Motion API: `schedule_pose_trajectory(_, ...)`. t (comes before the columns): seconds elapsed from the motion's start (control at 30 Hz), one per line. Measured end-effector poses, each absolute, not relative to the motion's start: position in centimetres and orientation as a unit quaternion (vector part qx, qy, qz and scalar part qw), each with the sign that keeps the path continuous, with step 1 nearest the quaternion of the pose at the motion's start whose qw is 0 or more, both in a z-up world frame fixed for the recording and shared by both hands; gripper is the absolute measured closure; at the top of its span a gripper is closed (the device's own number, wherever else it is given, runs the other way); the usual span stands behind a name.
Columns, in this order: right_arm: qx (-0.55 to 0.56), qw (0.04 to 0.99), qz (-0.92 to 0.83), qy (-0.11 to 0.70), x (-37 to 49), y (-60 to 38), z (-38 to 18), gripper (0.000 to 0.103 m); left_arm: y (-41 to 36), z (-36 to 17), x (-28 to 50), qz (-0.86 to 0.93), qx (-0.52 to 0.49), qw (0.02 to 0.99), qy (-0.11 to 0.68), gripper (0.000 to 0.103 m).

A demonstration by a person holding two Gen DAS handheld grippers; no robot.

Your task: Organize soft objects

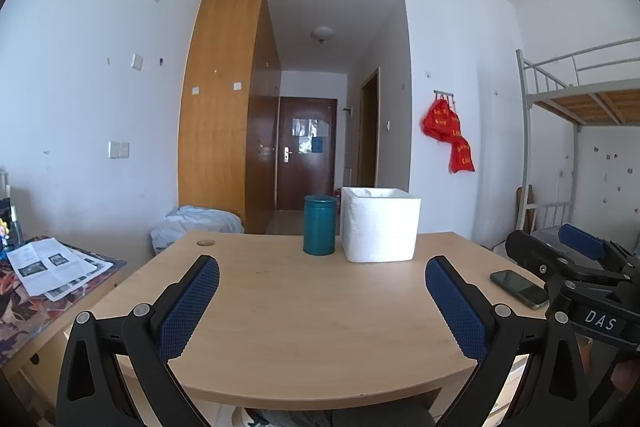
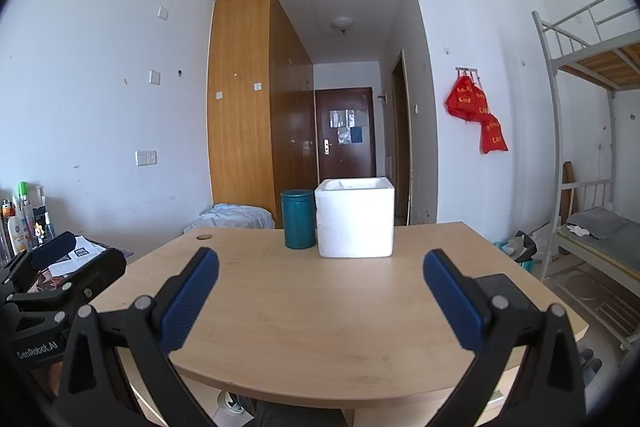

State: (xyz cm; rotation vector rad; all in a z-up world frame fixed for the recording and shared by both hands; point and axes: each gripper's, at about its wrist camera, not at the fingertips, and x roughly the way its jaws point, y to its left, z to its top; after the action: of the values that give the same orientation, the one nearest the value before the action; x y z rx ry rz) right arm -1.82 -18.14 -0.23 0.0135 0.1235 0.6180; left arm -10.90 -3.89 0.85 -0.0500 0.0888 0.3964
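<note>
Left wrist view: wooden desk [image 1: 312,323] spreads beneath both sets of jaws. White foam box [image 1: 380,225] stands upright ahead of the left gripper [image 1: 322,281], slightly right; teal canister [image 1: 319,225] touches its left side. Right gripper [image 2: 320,277], equally near, faces it. Both are spread wide, empty.

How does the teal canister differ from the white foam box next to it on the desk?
The teal canister is round and dark teal; the white foam box is square-sided and white. The canister is narrower than the box, and slightly shorter. The canister has a lid on top, while the box is open, its contents not visible. Both stand upright, side by side at the far edge of the wooden desk, untouched by either gripper.
</note>
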Motion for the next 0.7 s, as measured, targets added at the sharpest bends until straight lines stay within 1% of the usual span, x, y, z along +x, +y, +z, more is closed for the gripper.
schedule_pose_trajectory(0.7,0.000,0.952,0.300,0.063,-1.91,-18.24,-0.05,0.000,-4.03,1.11,-11.24,0.194,-0.022,0.980,0.045,0.000)
